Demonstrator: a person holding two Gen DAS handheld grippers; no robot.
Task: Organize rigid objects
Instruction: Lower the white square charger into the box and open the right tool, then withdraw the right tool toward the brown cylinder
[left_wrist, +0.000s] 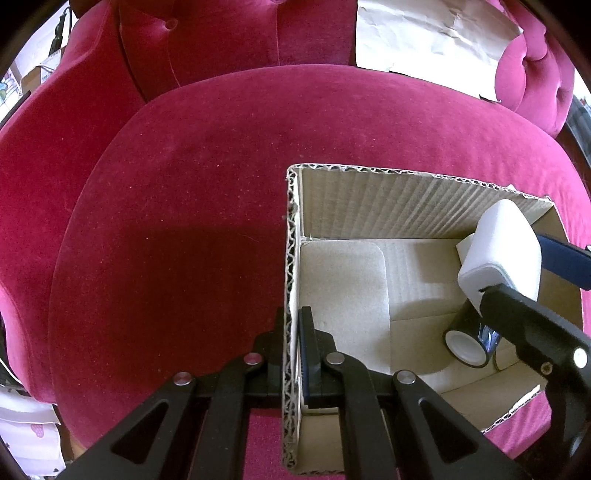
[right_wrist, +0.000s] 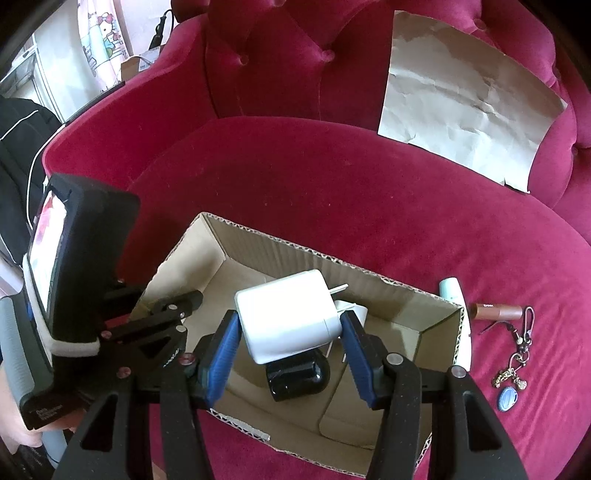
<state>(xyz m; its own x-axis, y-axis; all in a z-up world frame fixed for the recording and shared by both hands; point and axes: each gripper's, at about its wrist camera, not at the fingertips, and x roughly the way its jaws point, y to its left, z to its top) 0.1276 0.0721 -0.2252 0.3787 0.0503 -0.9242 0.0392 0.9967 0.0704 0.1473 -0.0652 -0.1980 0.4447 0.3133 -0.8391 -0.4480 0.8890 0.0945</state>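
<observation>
Progress looks partial: a black tape roll (right_wrist: 297, 374) already lies in the cardboard box (right_wrist: 373, 275), while a brown tube (right_wrist: 498, 311), keychain (right_wrist: 515, 363) and pale tube (right_wrist: 451, 288) wait on the red cushion (right_wrist: 332, 192). My right gripper (right_wrist: 291, 334) clasps the white power adapter (right_wrist: 286, 319) above the box, its long axis crosswise, prongs pointing away. My left gripper (left_wrist: 293, 345) pinches the box wall.

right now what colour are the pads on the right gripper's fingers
Blue pads, gripping the white charger; clearest in the right wrist view.

Inside the cardboard box (right_wrist: 388, 295), a black roll (right_wrist: 297, 374) blocks the right side; the left floor lies open.
</observation>
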